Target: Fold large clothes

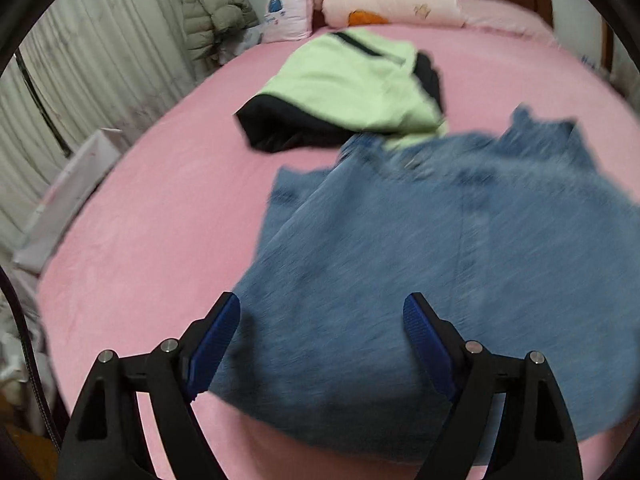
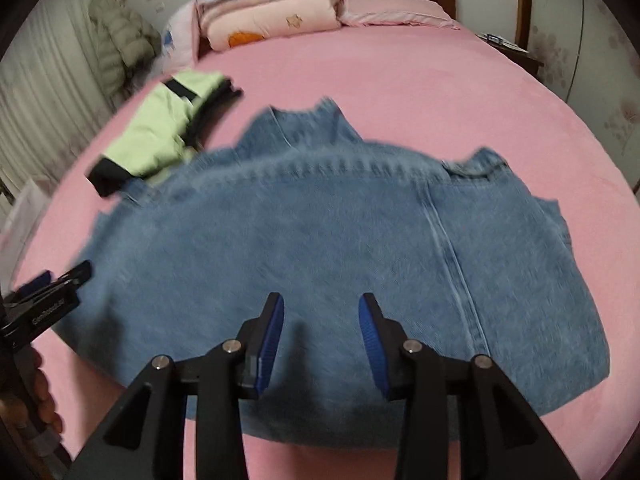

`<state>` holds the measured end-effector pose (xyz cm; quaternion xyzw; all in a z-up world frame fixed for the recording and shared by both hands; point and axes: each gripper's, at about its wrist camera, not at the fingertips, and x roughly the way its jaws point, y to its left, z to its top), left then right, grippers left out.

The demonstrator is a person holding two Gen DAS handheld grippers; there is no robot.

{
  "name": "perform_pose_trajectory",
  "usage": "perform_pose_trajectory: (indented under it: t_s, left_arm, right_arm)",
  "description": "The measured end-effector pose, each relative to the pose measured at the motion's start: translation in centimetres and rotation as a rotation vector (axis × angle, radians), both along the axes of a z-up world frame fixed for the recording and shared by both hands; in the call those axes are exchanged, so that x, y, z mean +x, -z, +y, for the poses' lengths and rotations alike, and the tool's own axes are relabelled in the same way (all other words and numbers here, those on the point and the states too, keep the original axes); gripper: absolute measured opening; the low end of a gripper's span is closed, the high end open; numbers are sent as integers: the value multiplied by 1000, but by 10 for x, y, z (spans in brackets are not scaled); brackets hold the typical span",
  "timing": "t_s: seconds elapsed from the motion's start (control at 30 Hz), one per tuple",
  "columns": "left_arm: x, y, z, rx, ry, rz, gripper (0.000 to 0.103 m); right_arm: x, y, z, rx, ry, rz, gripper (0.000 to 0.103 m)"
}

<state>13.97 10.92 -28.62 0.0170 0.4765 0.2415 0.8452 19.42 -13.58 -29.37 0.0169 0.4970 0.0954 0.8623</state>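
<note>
Entry, bedside. A blue denim jacket (image 2: 320, 240) lay back side up on the pink fleece bed sheet (image 2: 440, 92), filling the centre and lower half of the right wrist view; its collar pointed toward the top of the frame, toward the headboard. The sleeves did not stick out to either side, so they appeared to be tucked in already, though motion blur made the edges hard to read. The body was not yet folded across: the hem sat nearest the grippers, one layer showing, with a vertical seam right of centre.

The right gripper (image 2: 321, 312) hovered over the hem at lower centre, its blue-padded jaws parted and holding nothing. The left gripper (image 1: 322, 314), at the bottom of its own view, stood with jaws spread wide over the jacket's lower left portion, also empty; whether the pads touched the cloth could not be told.

A pale green and black garment (image 1: 340, 88) lay in the upper middle of the left wrist view, touching the jacket's far left edge and looking loosely folded, possibly finished. Stacked pink quilts (image 2: 272, 12) sat at top centre.

Judgement: roughly midway on the jacket. Remaining: grasp the hem, fold it up toward the collar, square the bundle.
</note>
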Motion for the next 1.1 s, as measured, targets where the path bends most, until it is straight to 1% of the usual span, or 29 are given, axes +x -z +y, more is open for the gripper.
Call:
perform_pose_trajectory:
  t_s: [0.07, 0.1, 0.13, 0.17, 0.2, 0.23, 0.27, 0.33, 0.37, 0.43, 0.5, 0.63, 0.73, 0.8, 0.9, 1.0, 1.1]
  left_arm:
    - [-4, 14, 13, 21, -25, 34, 84]
    - [-7, 19, 20, 10, -27, 35, 89]
    - [-10, 22, 26, -5, -27, 23, 91]
    - [-11, 23, 31, -8, -34, 18, 91]
    - [-12, 24, 35, -8, -39, 21, 92]
    - [-12, 26, 39, -6, -47, 25, 92]
    - [-12, 26, 44, -20, -57, 25, 92]
    - [-11, 25, 54, -84, -81, 26, 92]
    - [-11, 23, 57, -113, -97, 30, 92]
    - [-12, 16, 60, -134, -115, 46, 92]
    - [-14, 4, 60, -158, -112, 34, 92]
    - [-24, -36, 59, -225, -106, -25, 92]
    - [-38, -64, 59, -288, -122, -72, 92]
    - [-47, -74, 60, -343, -138, -82, 92]
    - [-59, -72, 63, -443, -173, -78, 92]
    - [-72, -53, 64, -531, -203, -71, 92]
    - [-81, -26, 63, -611, -224, -89, 92]
  right_arm:
    - [-2, 10, -25, -51, 53, 16, 39]
    - [-3, 13, -35, -79, 78, 15, 38]
    - [-4, 15, -55, -118, 115, 4, 36]
    - [-5, 17, -66, -140, 133, -3, 35]
    - [-5, 19, -77, -181, 161, -2, 37]
    - [-5, 20, -91, -192, 182, -3, 39]
    - [-5, 19, -109, -157, 199, 3, 51]
    - [-3, 17, -127, -189, 246, 21, 50]
    - [-2, 15, -135, -160, 244, 39, 47]
    - [-1, 7, -138, -136, 250, 46, 46]
    - [-2, -6, -136, -111, 245, 35, 46]
    - [-10, -40, -114, -34, 206, -13, 46]
    - [-11, -58, -91, 0, 162, -27, 46]
    - [-13, -70, -75, 25, 121, -43, 46]
    - [-19, -84, -47, 28, 43, -85, 46]
    - [-21, -88, -22, 31, -24, -109, 46]
    - [-21, -79, -3, 48, -58, -99, 45]
